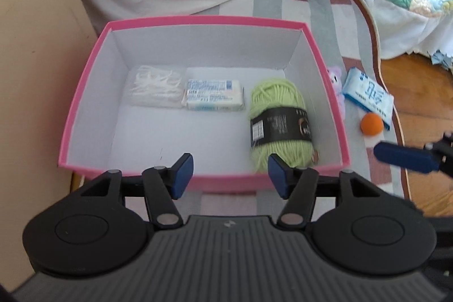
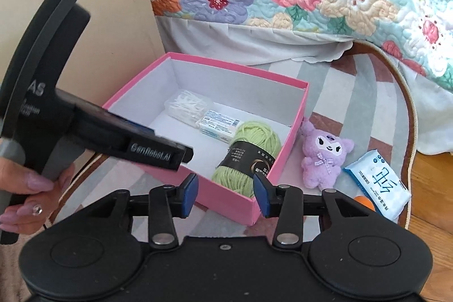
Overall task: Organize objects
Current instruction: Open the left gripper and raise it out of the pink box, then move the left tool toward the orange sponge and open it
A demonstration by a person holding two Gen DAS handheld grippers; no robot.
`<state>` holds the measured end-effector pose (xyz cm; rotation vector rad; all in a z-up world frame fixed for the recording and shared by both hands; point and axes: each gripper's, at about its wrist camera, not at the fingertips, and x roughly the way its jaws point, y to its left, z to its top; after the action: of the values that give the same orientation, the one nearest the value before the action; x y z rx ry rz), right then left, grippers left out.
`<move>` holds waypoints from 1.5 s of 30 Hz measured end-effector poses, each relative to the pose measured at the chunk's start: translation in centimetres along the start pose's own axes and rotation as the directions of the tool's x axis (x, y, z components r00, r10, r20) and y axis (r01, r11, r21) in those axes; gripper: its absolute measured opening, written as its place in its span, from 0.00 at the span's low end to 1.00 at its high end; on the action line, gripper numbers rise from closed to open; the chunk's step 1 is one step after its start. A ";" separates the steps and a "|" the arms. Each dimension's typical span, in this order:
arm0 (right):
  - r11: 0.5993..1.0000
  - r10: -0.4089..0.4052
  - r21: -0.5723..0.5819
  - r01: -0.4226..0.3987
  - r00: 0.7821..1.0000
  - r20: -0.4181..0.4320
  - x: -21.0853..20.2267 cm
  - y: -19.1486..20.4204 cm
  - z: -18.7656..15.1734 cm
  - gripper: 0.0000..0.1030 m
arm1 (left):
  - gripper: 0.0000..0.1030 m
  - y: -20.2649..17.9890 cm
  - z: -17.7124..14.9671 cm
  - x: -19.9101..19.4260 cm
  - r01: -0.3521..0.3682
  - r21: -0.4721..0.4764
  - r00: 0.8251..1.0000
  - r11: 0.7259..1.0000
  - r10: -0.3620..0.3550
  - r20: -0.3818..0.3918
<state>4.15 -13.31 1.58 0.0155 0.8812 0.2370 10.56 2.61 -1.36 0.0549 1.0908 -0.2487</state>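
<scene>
Left wrist view: left gripper [image 1: 230, 174] above the near wall of the pink box [image 1: 85, 81], jaws spread, nothing between the pads.
Right gripper [image 2: 225, 196]: jaws apart, empty, over the box's near corner.
Box contents: green yarn skein [image 1: 279, 120] at right; soap bar [image 1: 213, 95] mid; clear packet of white pieces [image 1: 154, 88] at left.
Outside box, on striped rug [image 2: 354, 104]: purple plush toy [image 2: 324, 157], wet-wipes pack [image 2: 378, 184], orange ball [image 1: 371, 125].
Left hand [image 2: 27, 188]: grips the left handle.
</scene>
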 end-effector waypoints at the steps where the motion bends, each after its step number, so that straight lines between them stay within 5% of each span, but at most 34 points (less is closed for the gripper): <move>1: 1.000 0.000 -0.006 0.000 1.000 -0.008 -0.2 0.1 0.0 0.47 | 0.58 0.0 -0.2 -0.4 -0.007 -0.001 1.000 1.000 0.007 -0.008; 10: 0.999 0.025 -0.039 -0.026 0.999 -0.020 -3.2 1.2 -0.3 0.57 | 0.71 -0.6 -1.6 -5.1 -0.053 0.004 0.999 0.999 0.053 -0.001; 21: 0.998 -0.030 -0.065 0.026 0.998 -0.050 -4.8 1.3 -0.8 0.70 | 0.73 -2.3 -3.5 -7.6 -0.100 0.059 0.995 0.993 0.101 -0.007; 33: 0.998 -0.025 -0.055 0.022 0.998 -0.062 -6.9 0.3 -2.3 0.74 | 0.76 -5.0 -5.2 -8.1 -0.143 0.105 0.987 0.984 0.149 -0.055; 45: 0.999 -0.029 -0.043 0.026 0.997 -0.075 -7.6 -1.0 -4.2 0.83 | 0.76 -6.5 -6.1 -7.8 -0.114 0.118 0.989 0.987 0.124 -0.079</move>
<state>-3.52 -16.22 4.60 -0.0451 0.9514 0.2319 0.37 -1.34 3.15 0.2331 1.1545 -0.2018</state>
